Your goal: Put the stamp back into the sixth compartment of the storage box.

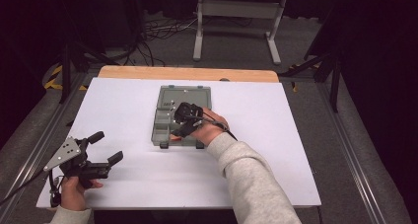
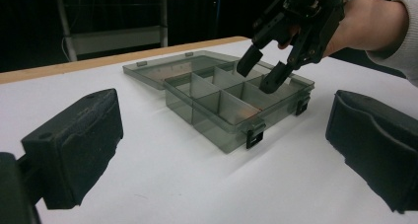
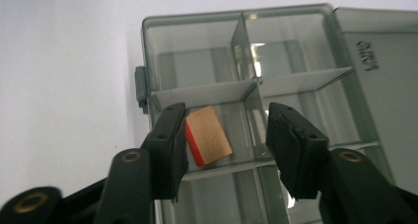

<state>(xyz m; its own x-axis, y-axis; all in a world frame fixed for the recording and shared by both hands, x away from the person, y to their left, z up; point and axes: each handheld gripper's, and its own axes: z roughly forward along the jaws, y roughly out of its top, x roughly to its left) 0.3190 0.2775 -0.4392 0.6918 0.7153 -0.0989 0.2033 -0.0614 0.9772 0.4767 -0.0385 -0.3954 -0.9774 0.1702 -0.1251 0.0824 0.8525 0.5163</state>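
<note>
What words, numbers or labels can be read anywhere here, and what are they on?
Raised lettering on the open lid of the grey see-through plastic compartment box: too blurred and turned sideways to read.
Small tan block with a red edge in one compartment: no text visible.
White table sheet: none.

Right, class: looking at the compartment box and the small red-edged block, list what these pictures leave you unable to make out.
- High view: block in the box is hidden under the right gripper and hand.
- Right gripper view: block tilted in a compartment; its left edge is behind a jaw, so contact is unclear.
- Lid lettering: blurred.
- Left gripper view: block is a faint tint through the wall.
</note>
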